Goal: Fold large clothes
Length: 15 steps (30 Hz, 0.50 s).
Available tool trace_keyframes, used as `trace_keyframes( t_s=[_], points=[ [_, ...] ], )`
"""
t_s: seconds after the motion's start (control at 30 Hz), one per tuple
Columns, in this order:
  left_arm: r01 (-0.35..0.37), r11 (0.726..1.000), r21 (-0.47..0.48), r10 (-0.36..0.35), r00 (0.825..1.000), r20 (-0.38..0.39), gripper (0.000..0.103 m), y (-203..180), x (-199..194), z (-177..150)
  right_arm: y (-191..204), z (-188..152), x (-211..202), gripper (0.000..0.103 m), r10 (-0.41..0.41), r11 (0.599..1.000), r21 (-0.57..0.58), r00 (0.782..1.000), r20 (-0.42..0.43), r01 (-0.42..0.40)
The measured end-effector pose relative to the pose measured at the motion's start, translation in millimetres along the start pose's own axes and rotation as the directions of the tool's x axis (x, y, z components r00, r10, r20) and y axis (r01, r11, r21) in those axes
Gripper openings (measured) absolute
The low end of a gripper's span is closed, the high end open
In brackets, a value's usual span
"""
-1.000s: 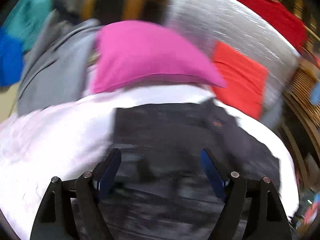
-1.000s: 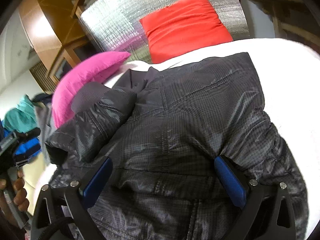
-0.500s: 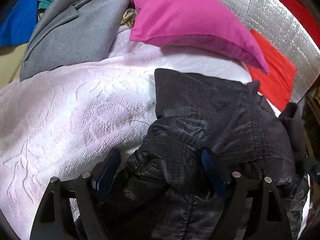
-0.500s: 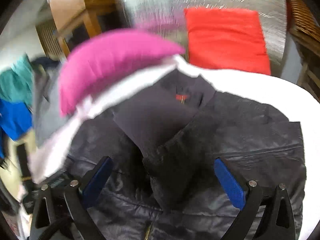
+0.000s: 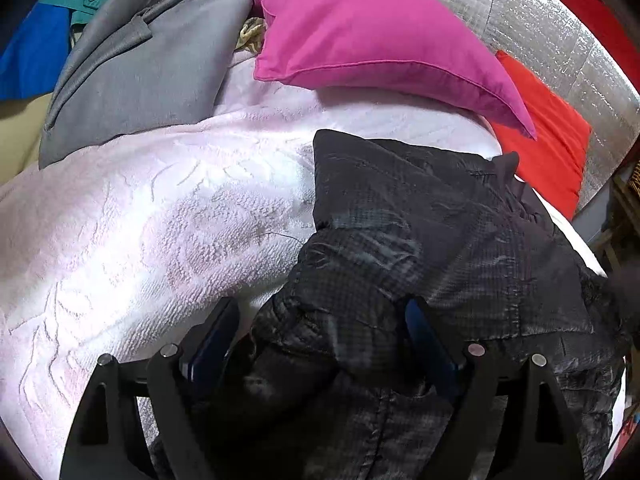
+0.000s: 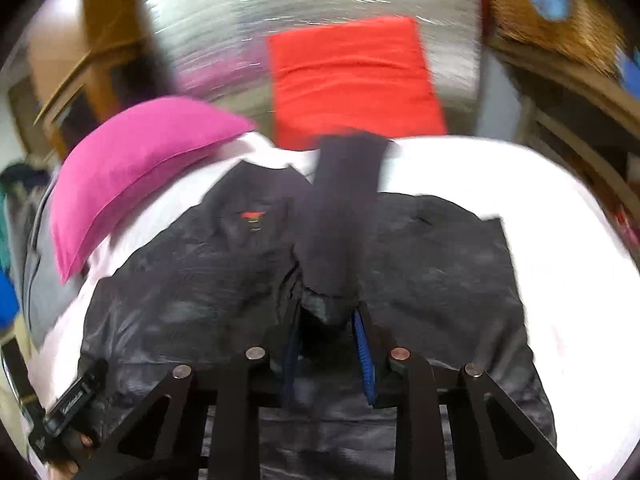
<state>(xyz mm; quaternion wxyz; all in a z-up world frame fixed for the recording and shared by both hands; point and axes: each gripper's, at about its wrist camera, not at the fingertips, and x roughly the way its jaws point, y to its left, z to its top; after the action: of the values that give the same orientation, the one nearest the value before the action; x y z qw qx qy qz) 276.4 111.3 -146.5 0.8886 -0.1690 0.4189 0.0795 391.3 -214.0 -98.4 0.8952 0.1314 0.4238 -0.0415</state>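
Your landmark is the black quilted puffer jacket [image 5: 420, 240], spread on the bed's white textured blanket [image 5: 140, 232], which shows bare to the left of the jacket in the left wrist view and to its right in the right wrist view. Behind the jacket's collar end stands a silver foil-faced panel [image 6: 304, 28]. A red rectangular cushion [image 6: 352, 80] leans against that panel, just beyond the collar. A magenta pillow [image 5: 372, 36] lies on the blanket past the jacket's upper left, near but apart from it. Left of the pillow sits a grey folded garment [image 5: 140, 72], well away from the jacket.

Your right gripper [image 6: 330, 344] has just been closing its fingers, and they now pinch a bunched dark sleeve [image 6: 340, 220] that runs up from them over the jacket's middle; this view is motion-blurred. Your left gripper [image 5: 320, 344] has its fingers spread wide on either side of a puffy fold at the jacket's left edge; the fold lies between them, but you cannot tell whether the pads press it.
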Motion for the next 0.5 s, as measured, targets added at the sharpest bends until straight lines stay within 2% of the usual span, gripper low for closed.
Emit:
trace_keyframes(
  t_s=[0.07, 0.13, 0.17, 0.27, 0.4, 0.43, 0.47, 0.5],
  points=[
    [-0.004, 1.0, 0.005, 0.004, 1.0, 0.001, 0.087, -1.5, 1.5, 0.1, -22.1, -7.6, 13.1, 0.038, 0.044, 0.995, 0.088, 0.997, -0.055, -0.039],
    [-0.007, 1.0, 0.007, 0.007, 1.0, 0.002, 0.088, -1.8, 1.4, -0.1, -43.0, -18.7, 20.3, 0.084, 0.119, 0.978, 0.18, 0.991, -0.069, -0.105],
    [-0.007, 1.0, 0.006, 0.007, 1.0, 0.002, 0.089, -1.7, 1.3, -0.2, -48.6, -21.4, 21.4, 0.087, 0.159, 0.967, 0.212, 0.985, -0.062, -0.142],
    [-0.009, 1.0, 0.008, 0.009, 1.0, 0.003, 0.089, -1.9, 1.2, 0.2, -59.8, -19.8, 22.8, 0.087, 0.265, 0.923, 0.298, 0.964, -0.033, -0.244],
    [-0.012, 1.0, 0.012, 0.012, 1.0, 0.005, 0.089, -3.0, 0.1, -0.6, -57.4, -19.0, 24.1, 0.085, 0.307, 0.901, 0.328, 0.951, -0.02, -0.284],
    [-0.012, 1.0, 0.013, 0.012, 1.0, 0.004, 0.09, -2.9, 0.3, -0.2, -53.9, -16.5, 27.1, 0.076, 0.299, 0.912, 0.306, 0.954, -0.038, -0.273],
    [-0.012, 1.0, 0.013, 0.012, 1.0, 0.005, 0.09, -3.0, 0.1, -0.3, -47.8, -15.6, 28.0, 0.064, 0.253, 0.938, 0.262, 0.965, -0.064, -0.228],
    [-0.013, 1.0, 0.013, 0.013, 1.0, 0.005, 0.09, -3.0, 0.1, -0.3, -43.4, -14.9, 27.4, 0.033, 0.223, 0.951, 0.236, 0.972, -0.076, -0.2]
  ],
)
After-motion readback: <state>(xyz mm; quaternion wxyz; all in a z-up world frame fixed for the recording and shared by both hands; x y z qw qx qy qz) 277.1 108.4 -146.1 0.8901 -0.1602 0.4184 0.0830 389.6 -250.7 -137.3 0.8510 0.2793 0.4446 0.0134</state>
